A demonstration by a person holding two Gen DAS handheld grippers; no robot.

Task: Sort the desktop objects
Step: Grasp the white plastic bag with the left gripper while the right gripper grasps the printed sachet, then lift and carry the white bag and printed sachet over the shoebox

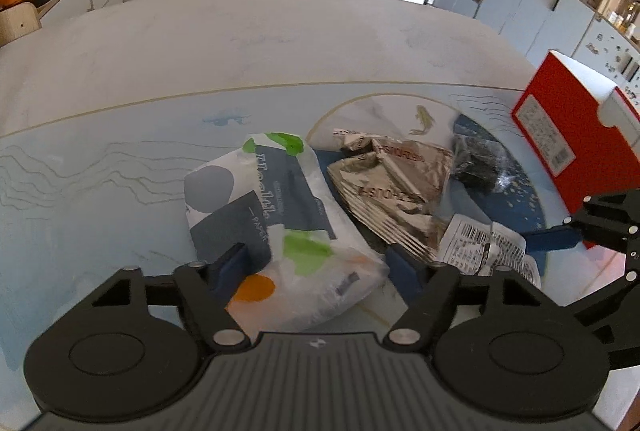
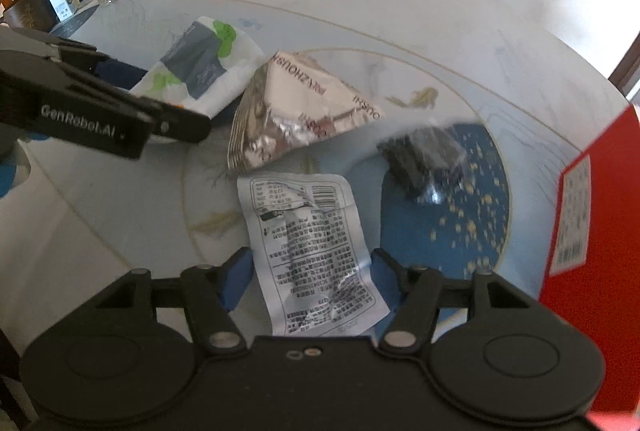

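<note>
Where print is legible, the tissue pack reads "PAPER".

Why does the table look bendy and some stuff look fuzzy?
Left wrist view: the fisheye lens curves the table edge. Right wrist view: the dark packet and red box are smeared by motion blur, and the silver wrapper glints.

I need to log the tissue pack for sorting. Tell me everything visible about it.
The tissue pack is a soft white plastic-wrapped packet printed with dark blue-grey blocks, green patches and an orange dot, with "PAPER" lettering. It looks crumpled and part-flattened, lying on its side on the table mat. The left gripper has its blue jaws on either side of the near end; whether they press on it cannot be told. Its far right edge lies beside the silver foil bag, possibly touching.
</note>
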